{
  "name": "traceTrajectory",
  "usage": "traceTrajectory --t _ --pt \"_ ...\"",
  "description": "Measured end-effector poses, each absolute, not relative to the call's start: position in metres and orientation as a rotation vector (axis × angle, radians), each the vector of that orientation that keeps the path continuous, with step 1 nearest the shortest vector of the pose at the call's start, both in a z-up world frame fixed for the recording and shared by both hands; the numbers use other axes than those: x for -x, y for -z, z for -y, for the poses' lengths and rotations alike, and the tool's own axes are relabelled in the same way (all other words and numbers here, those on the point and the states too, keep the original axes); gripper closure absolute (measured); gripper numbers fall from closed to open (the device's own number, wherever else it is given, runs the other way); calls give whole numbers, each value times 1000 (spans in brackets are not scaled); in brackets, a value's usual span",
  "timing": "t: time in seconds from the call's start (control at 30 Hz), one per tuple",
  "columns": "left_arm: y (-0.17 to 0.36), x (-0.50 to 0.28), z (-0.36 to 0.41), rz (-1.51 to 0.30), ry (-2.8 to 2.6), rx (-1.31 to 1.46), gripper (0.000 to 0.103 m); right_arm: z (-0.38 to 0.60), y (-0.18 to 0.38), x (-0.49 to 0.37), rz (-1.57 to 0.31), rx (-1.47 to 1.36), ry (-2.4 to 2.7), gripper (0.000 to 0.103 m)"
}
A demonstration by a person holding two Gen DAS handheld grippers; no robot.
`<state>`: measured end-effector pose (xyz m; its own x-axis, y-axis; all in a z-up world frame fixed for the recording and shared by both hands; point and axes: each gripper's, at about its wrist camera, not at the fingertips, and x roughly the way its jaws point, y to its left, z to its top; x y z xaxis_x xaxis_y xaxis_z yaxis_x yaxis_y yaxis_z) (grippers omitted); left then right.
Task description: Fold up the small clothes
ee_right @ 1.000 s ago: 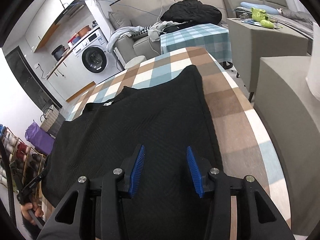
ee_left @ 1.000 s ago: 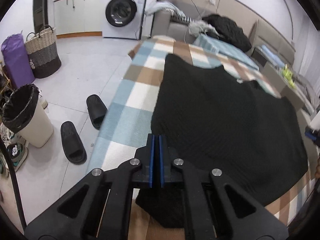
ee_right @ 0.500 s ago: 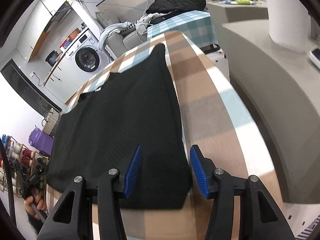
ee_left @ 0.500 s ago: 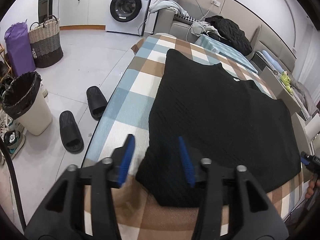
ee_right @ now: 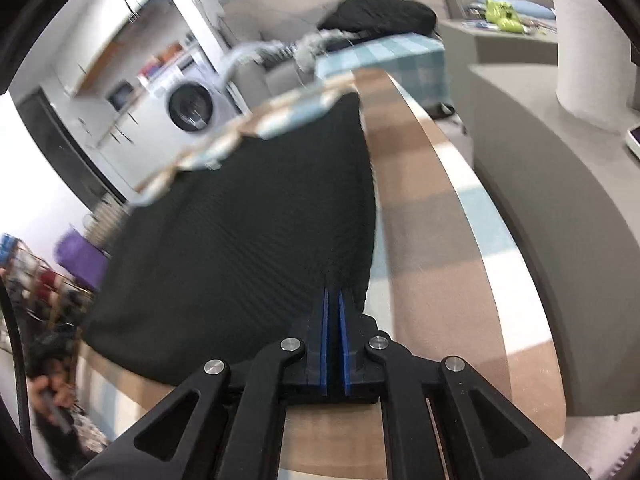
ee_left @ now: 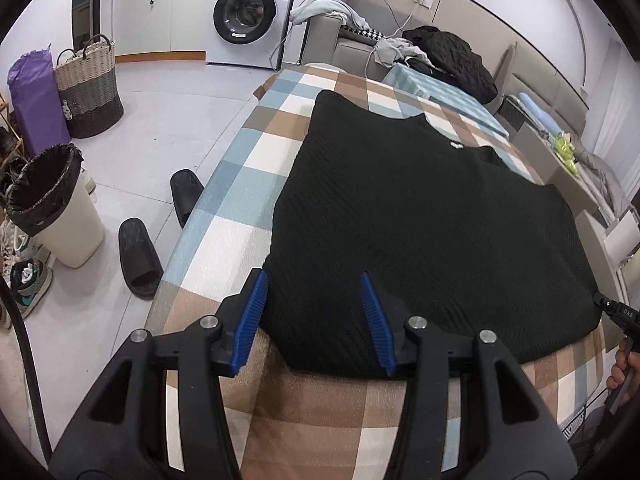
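Observation:
A black knit top [ee_left: 420, 216] lies spread flat on the checked table [ee_left: 256, 184]. My left gripper [ee_left: 314, 296] is open, its blue pads straddling the near left corner of the top's hem, just above the cloth. In the right wrist view my right gripper [ee_right: 334, 300] is shut on the near right corner of the black top [ee_right: 256, 232], and the cloth puckers where the pads pinch it. The right gripper's tip also shows at the far right edge of the left wrist view [ee_left: 616, 312].
On the floor to the left are two black slippers [ee_left: 138, 256], a white bin with a black liner [ee_left: 52, 208], a woven basket [ee_left: 88, 88] and a washing machine [ee_left: 248, 12]. A grey cabinet [ee_right: 560, 200] with a white roll stands to the right of the table.
My left gripper opened and let go of the hem corner, then drew back slightly. My right gripper moved to the right corner of the top and shut on it.

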<state>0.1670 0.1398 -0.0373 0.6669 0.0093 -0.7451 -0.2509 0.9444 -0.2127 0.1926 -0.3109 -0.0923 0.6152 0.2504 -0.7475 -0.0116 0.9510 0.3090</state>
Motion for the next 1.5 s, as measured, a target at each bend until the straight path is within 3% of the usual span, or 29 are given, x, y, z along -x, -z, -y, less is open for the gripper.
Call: traceTrajectory --t 0.1,0.3,0.43,0.67,0.77,0.93,1.4,1.5 --pt "33 -167 -130 -821 -132 296 58 308 82 -185 -857 -279 -143 87" --pt "23 -176 -83 -799 -24 201 56 275 54 -174 -781 -129 -223 84" --pt "26 -188 -50 -817 41 163 47 245 53 -176 -785 -78 -276 62" --pt "45 -206 4 -880 121 70 41 189 88 -194 -866 -11 -344 61" --pt "53 -205 21 -889 137 7 41 167 103 -193 -884 83 -370 54" --pt "61 -196 33 -889 154 -52 35 161 114 -192 -902 119 -398 52" --pt "61 -164 4 -918 146 52 35 221 110 -176 -932 54 -212 52" --pt "56 -153 -11 -918 115 105 35 224 104 -175 -919 -6 -225 47"
